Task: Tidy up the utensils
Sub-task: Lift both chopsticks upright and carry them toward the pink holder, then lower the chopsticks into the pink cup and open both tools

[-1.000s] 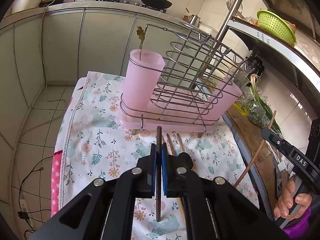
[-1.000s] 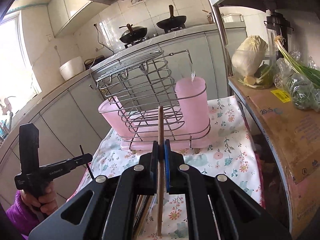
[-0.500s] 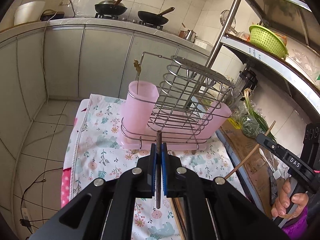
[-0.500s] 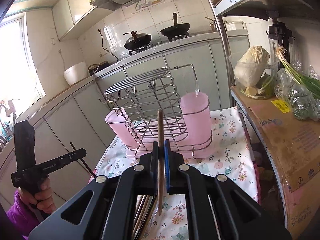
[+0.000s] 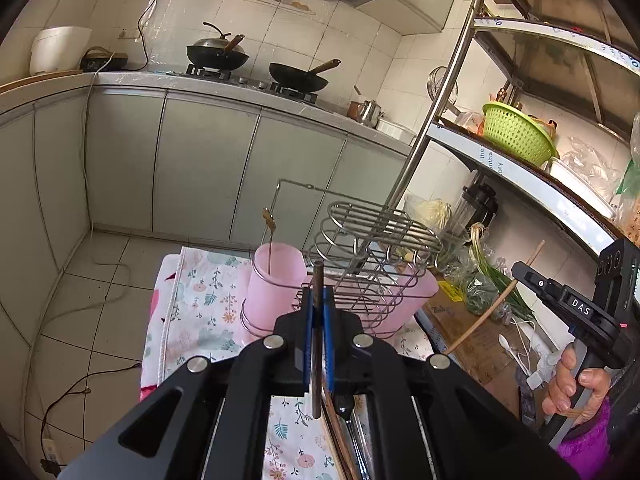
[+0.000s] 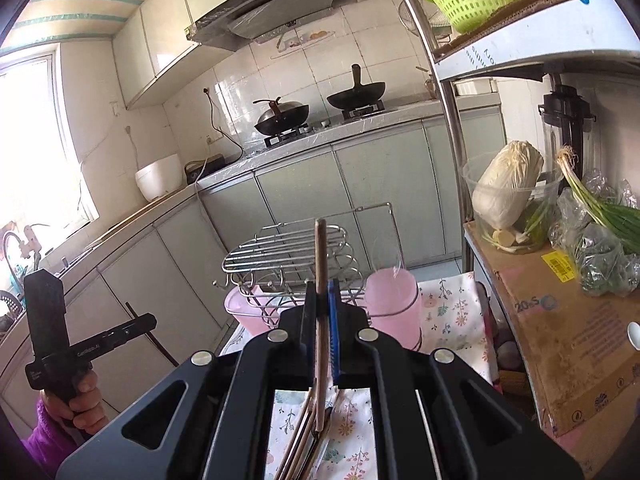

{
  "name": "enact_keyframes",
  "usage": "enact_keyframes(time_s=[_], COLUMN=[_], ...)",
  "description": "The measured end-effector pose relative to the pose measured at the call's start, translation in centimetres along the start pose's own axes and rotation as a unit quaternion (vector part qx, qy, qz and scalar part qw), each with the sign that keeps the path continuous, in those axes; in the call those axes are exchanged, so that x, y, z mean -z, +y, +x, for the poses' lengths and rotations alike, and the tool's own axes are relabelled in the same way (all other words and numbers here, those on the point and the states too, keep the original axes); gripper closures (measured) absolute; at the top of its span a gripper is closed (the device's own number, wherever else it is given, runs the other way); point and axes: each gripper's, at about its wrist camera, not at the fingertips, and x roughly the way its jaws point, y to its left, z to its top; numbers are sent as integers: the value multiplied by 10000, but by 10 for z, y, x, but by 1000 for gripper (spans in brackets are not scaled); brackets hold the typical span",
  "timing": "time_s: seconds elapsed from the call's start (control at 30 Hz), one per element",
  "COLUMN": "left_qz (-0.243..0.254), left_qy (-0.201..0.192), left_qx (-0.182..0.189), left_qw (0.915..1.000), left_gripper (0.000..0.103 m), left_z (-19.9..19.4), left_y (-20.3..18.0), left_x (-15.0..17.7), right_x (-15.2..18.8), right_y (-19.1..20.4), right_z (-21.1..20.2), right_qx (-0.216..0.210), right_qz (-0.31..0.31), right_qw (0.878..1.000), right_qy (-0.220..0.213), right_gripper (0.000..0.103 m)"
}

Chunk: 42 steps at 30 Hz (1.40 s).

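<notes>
Your left hand-held gripper (image 5: pixel 317 312) is pressed together on a dark chopstick (image 5: pixel 317 320), which stands upright between the blue pads (image 5: pixel 306 336) and sticks out above and below them. Your right hand-held gripper (image 6: pixel 323 304) is pinching a light wooden chopstick (image 6: pixel 320 256) in the same way, nearly upright, with its top end rising above the pads. Both grippers are held in the air above the tabletop (image 5: pixel 192 312), which wears a flowered cloth. Under each gripper, more chopsticks (image 6: pixel 304 432) lie flat on the cloth in a loose bundle. From the left wrist view you see your right gripper at the right edge, with its chopstick slanting. From the right wrist view you see your left gripper at the left edge, with the dark chopstick slanting down. Just beyond the grippers stands the wire rack (image 5: pixel 372 240) on the cloth. It has a pink cup (image 5: pixel 276 284) at one end and a longer pink bin (image 6: pixel 244 308) at the other end. A thin spoon (image 5: pixel 269 220) stands in the cup, its handle end up. Beside the tabletop there is a cardboard box (image 6: pixel 560 340) with green onions (image 6: pixel 592 204) and a cabbage (image 6: pixel 508 184) on it. Farther back, two woks (image 5: pixel 218 54) sit on the stove along the tiled wall, and a green basket (image 5: pixel 516 136) rests on the metal shelf.
</notes>
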Motion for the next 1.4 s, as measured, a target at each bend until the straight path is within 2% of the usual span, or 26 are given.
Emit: enact_keyframes(time_s=[0.2,0.33,0.5,0.63,0.8,0.9,1.1,1.4], left_qz=[-117,-19,160,194,181,185,274,-50], left_qy=[-286,-577,-897,-1010,-977,-855,-296,612], left_qx=[100,150,71,-81,-322,-466,-676,-727], left_qw=[9995,9982,9958,9947,9945,9951,9969,9955], left_gripper=[99,99,99,99,99,99,99,99], left_z=[-16,-28,-34,-25,2,26,78,146], left_y=[1,-4,-12,-11,-2,5,16,39], left_x=[-35,-62,-91,-109,-122,-126,-119,-90], right_x=[-47,-82,-115,-122,-111,-102,-86,-67], right_y=[0,0,1,-6,-20,-29,-46,-62], right_z=[-12,-18,-14,10,53,75,108,136], right_qx=[52,135,509,814,914,892,812,727], right_qz=[-94,-118,-430,-596,-631,-550,-334,-89], right_qw=[9995,9980,9931,9910,9931,9945,9947,9920], right_qy=[-305,-610,-960,-880,-381,-72,539,1027], right_gripper=[97,97,97,97,97,97,97,97])
